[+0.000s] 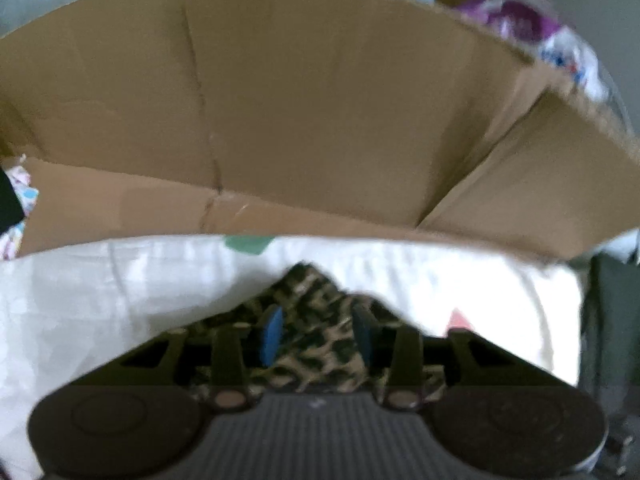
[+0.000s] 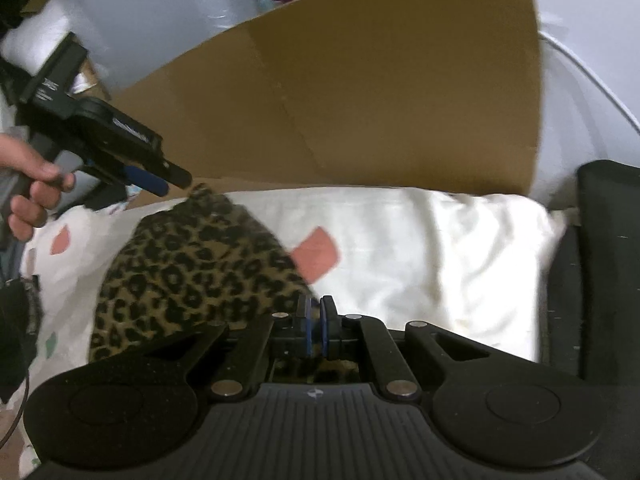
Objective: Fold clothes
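Leopard-print garment, pinched only at its corner by the closed right gripper, could slip free while the left gripper gapes open over its far tip near the bed's cardboard edge.

A tall cardboard panel stands along the far edge of the white sheet, closing off forward passage in both views. In the right wrist view, a dark object bounds the sheet on the right. The leopard-print garment occupies the left part of the sheet; the left tool hangs at its far corner, just before the cardboard. To the right of the garment the sheet is open between cardboard and dark object. Clutter rises behind the panel.
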### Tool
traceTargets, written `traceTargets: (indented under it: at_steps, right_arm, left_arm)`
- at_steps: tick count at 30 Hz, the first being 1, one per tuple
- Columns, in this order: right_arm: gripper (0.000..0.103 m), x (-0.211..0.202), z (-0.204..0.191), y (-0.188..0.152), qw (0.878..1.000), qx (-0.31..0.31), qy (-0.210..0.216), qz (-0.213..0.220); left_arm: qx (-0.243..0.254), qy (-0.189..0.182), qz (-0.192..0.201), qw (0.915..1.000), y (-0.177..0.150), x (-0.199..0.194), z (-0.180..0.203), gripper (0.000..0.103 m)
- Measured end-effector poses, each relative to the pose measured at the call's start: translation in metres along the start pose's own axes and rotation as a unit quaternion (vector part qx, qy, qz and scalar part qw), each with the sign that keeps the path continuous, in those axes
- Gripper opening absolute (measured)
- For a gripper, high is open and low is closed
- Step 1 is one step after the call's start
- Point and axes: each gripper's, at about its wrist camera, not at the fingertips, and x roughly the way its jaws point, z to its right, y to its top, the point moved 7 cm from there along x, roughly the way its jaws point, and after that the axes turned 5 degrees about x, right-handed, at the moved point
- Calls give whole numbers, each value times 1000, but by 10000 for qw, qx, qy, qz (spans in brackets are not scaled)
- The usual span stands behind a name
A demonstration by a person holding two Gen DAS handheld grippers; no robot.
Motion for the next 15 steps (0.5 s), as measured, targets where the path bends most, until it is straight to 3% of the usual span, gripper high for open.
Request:
traceTargets:
  at_steps: [4, 8, 15]
  right_arm:
    - [3, 10, -15, -13, 9993, -237, 131, -238]
    - [4, 21, -15, -28, 9976, -490, -18, -493]
    - [6, 23, 9, -44, 9957, -500, -217, -742]
  left_arm:
    - [313, 248, 45, 9992, -17, 22, -8, 26]
    - [804, 402, 245, 9957, -17, 30, -3, 43]
    - [1293, 431, 392, 9899, -14, 54, 8, 46]
